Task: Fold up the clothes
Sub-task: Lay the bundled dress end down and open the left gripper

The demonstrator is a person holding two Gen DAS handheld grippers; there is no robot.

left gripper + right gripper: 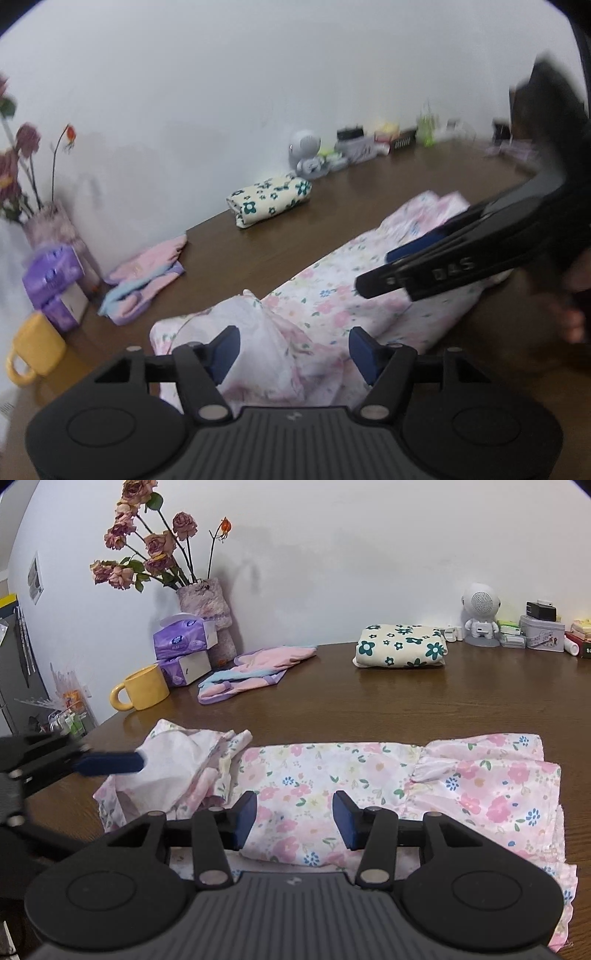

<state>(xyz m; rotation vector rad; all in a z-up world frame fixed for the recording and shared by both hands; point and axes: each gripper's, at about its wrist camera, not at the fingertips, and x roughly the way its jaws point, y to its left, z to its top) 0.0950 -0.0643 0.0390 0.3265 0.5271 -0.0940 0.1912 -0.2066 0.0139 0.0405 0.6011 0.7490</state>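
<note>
Left gripper: jaws apart, nothing gripped, the bunched end of the dress between them. Right gripper: jaws apart over the dress, which lies as a long strip on the table. Cross-folds remain. One bundle is folded; the pink garment probably is not.

On the side of my right gripper, seen from my left hand's camera, raised letters on the black plastic finger read "DAS"; a few more marks beside them are too blurred for me to make out. The purple plastic tissue packs by the wall carry a round blue logo, and the grey metal tin has a small printed drawing, but I can read no words on either.
</note>
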